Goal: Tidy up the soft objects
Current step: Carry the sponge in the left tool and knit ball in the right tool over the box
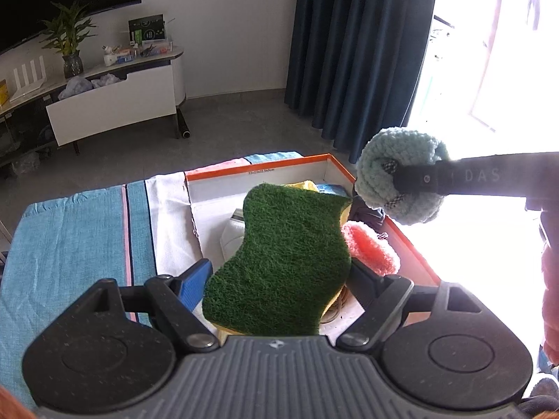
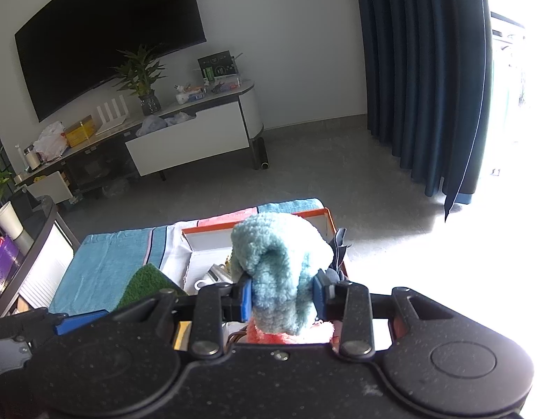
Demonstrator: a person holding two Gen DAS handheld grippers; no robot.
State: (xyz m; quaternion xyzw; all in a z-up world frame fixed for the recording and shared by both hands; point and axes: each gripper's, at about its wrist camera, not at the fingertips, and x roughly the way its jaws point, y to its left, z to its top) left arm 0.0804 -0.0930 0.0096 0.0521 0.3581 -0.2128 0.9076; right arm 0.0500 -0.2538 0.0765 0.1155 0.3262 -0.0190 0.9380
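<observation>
My left gripper is shut on a green scouring sponge with a yellow underside, held above the near part of an orange-rimmed white box. My right gripper is shut on a light blue fluffy cloth. That cloth hangs over the box's right rim, to the right of the sponge. In the box lie a pink fluffy item, a white item, something yellow and a dark cloth. From the right wrist, the sponge shows at lower left, beside the box.
The box rests on a table covered by a blue striped towel. Beyond the table's far edge is grey floor, a white TV stand with a potted plant, and a dark blue curtain. A red sleeve shows at the right edge.
</observation>
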